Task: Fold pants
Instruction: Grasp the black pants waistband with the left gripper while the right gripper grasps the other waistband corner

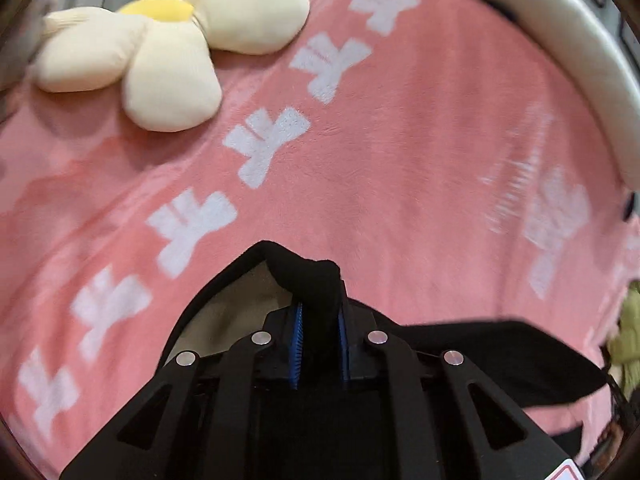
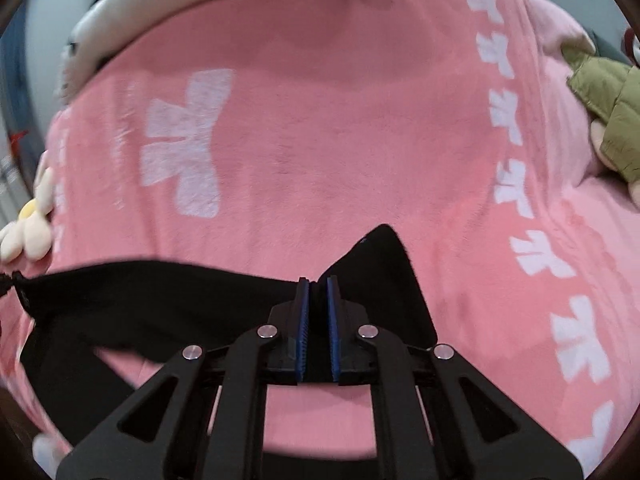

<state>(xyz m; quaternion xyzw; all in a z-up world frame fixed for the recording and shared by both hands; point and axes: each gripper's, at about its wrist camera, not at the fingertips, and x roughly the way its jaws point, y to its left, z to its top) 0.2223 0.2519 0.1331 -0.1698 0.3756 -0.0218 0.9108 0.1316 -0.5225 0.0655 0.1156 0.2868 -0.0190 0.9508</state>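
Left gripper (image 1: 320,308) clenching a bunched corner of the black pants (image 1: 500,356), right gripper (image 2: 318,300) pinching another corner, lower fabric hiding under the jaws, pink blanket (image 1: 400,152) stretching open ahead, flower plush (image 1: 160,48) sitting upper left.

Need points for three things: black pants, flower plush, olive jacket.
black pants (image 2: 160,296): right wrist view, on the stretched band of fabric left of the gripper.
flower plush (image 1: 172,80): left wrist view, on a cream petal below the yellow centre.
olive jacket (image 2: 612,112): right wrist view, on its quilted panel at the right edge.
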